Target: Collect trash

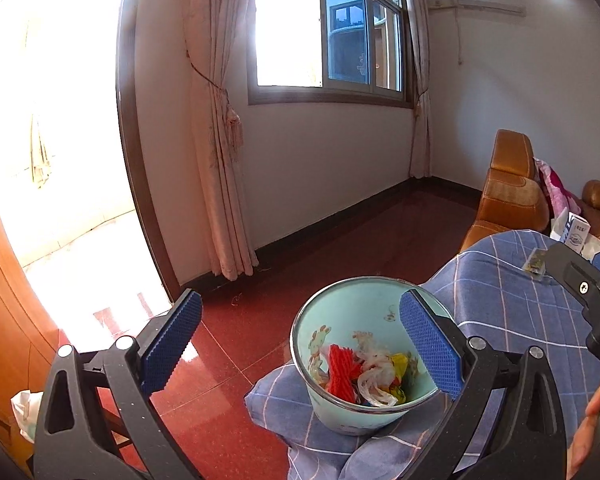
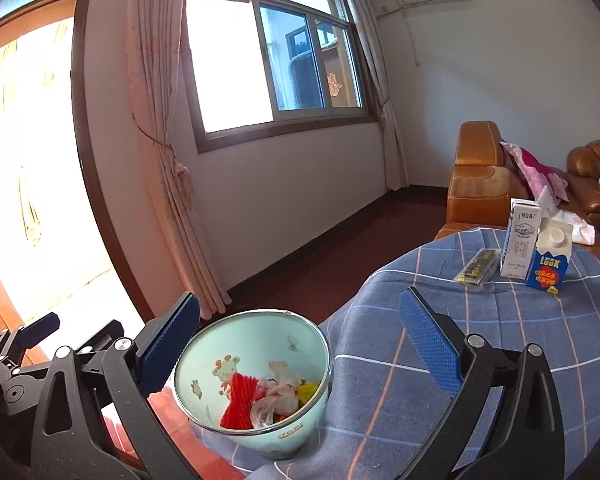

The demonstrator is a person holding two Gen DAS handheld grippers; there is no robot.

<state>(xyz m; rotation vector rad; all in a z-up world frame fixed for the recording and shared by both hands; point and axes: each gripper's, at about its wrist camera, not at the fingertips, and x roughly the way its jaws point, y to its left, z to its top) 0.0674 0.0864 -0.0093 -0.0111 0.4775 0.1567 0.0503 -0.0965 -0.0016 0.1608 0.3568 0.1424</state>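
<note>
A pale green trash bin (image 1: pixel 332 344) (image 2: pixel 220 344) with cartoon prints stands at the edge of the blue plaid cloth (image 1: pixel 512 304) (image 2: pixel 520 328). It holds red foam netting (image 1: pixel 342 374) (image 2: pixel 242 398), clear plastic and yellow wrappers. My left gripper (image 1: pixel 300 344) is open and empty above the bin, its right pad over the rim. My right gripper (image 2: pixel 300 344) is open and empty, the bin between its fingers. On the cloth lie a clear packet (image 2: pixel 476 267) (image 1: pixel 534 265), a white milk carton (image 2: pixel 520 240) and a blue carton (image 2: pixel 550 256).
A tan leather sofa (image 2: pixel 480 184) (image 1: pixel 508 184) with pink cushions stands behind the table. Red glossy floor (image 1: pixel 228 344) lies to the left, with curtains, a window and a bright doorway beyond. A crumpled white tissue (image 1: pixel 26 408) sits on wooden furniture at far left.
</note>
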